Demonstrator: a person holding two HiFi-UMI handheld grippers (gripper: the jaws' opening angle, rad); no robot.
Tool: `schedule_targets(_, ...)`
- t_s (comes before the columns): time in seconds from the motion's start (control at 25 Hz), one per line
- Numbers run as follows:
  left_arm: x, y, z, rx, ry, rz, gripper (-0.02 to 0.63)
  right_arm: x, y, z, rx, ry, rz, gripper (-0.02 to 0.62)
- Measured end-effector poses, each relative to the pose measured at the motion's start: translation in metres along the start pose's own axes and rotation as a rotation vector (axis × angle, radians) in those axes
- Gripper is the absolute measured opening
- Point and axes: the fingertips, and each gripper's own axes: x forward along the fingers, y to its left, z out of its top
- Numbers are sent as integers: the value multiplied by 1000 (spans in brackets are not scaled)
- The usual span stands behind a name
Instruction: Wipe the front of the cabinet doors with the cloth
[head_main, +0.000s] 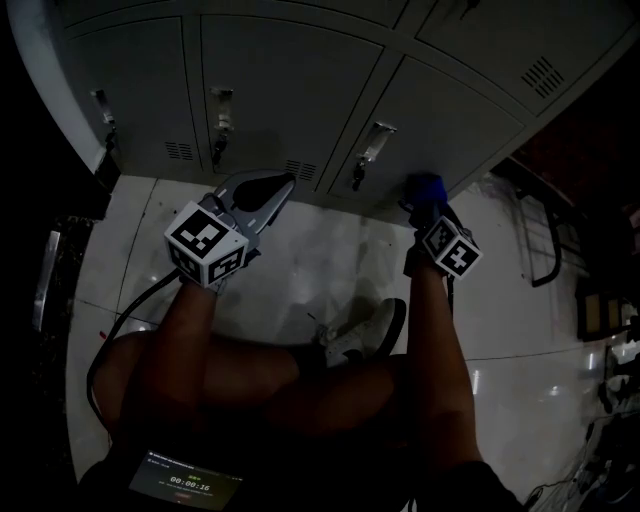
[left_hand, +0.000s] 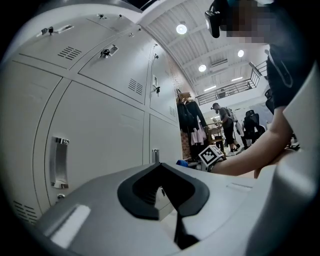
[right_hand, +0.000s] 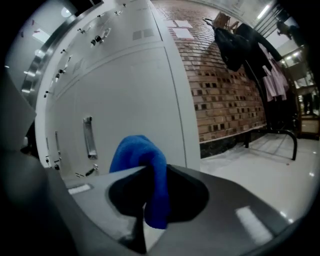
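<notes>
Head view: left tool (head_main: 275, 190) is closed and empty, hanging over the floor tiles (head_main: 300, 270) just short of the locker doors (head_main: 270, 80). Right tool (head_main: 425, 202) is clamped on the blue cloth (head_main: 427, 186), low at the bottom corner of the right-hand door. Can't tell from here whether the cloth touches the door.
Count: 2 tools, 1 cloth, 3 lower doors showing their fronts with more cut off above, 3 handles, 2 dangling keys.

Left gripper view: jaws together, nothing between them. One door handle (left_hand: 59, 162) close on the left. The other tool's marker cube (left_hand: 211, 155) sits further along the row. This tool has no job in the wipe, so I'd park it off the panels.

Right gripper view: jaws pinched on the cloth. A wad bulges out past the tips and a tail hangs down between them. The door is right behind it, with one handle (right_hand: 89, 137) to the left and a brick wall (right_hand: 225, 85) beyond the end of the row. Contact unclear here too.

My read on doing it well:
- lead with the wad so fabric meets the paint, not jaw metal
- press lightly and run overlapping strokes up each panel from this low corner
- go around handles, keys and vent slots so the tail doesn't snag
- grip looks shallow, so avoid hard dragging that could pull the cloth out
</notes>
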Motion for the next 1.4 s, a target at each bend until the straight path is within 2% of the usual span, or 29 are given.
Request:
schedule_targets(0.16, -3, 3, 8, 5, -10, 8, 3, -20, 43, 42, -144, -105, 87, 60)
schedule_targets(0.36, -3, 4, 8, 21, -13, 1, 3, -46, 124, 68, -199, -193, 340, 60)
schedule_targets(0.52, -3, 5, 6, 25, -1, 6, 3, -72, 182, 54, -215, -199, 541, 60)
schedule_targets(0.72, -4, 8, 2, 23, 19, 7, 3, -90, 221, 41, -222, -204, 694, 60)
schedule_targets(0.88, 0, 3, -2, 34, 31, -4, 3, -90, 234, 32, -197, -186, 764, 60)
schedule_targets(1.08, -1, 4, -6, 15, 30, 3, 3, -94, 250, 23, -246, -169, 820, 60)
schedule_targets(1.4, -1, -1, -7, 18, 35, -8, 3, -96, 257, 12, -269, -151, 836, 60)
